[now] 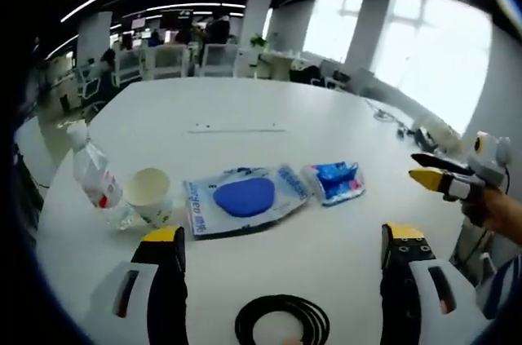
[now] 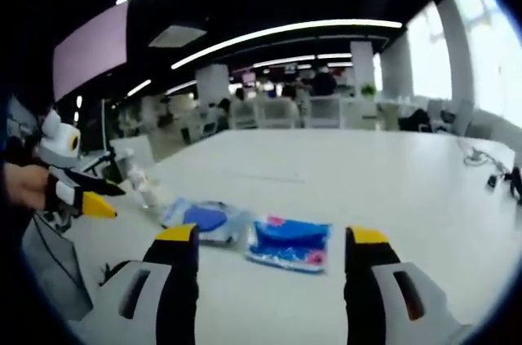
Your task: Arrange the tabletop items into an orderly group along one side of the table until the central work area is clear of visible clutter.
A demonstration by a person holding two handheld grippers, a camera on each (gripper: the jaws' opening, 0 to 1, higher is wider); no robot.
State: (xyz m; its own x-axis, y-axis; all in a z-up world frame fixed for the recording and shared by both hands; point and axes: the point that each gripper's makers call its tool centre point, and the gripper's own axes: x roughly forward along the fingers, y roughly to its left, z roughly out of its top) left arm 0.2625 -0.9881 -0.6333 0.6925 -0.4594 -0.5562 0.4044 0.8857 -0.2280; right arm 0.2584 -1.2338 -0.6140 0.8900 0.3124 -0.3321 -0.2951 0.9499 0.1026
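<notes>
On my white table (image 1: pixel 326 133) I see, left to right, a tipped bottle (image 1: pixel 94 175), a paper cup (image 1: pixel 150 193), a blue-disc packet (image 1: pixel 243 198), and a blue pouch (image 1: pixel 335 181); a black cable coil (image 1: pixel 282 320) lies nearer. My left gripper (image 1: pixel 282 241) is spread and empty, as is my right gripper (image 2: pixel 272 241).

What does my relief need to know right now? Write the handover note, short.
Left gripper: open, empty, above the coiled black cable at the near edge.
Right gripper: open, empty, facing the small blue and pink packet.
On the white table, in a rough row: clear plastic water bottle with red label, cream paper cup lying on its side beside it, clear bag holding a blue disc, then the small packet.
Done: nothing gripped; the row sits mid-table.
Left: move bottle, cup, bag, packet and cable into a tidy group along one side.
</notes>
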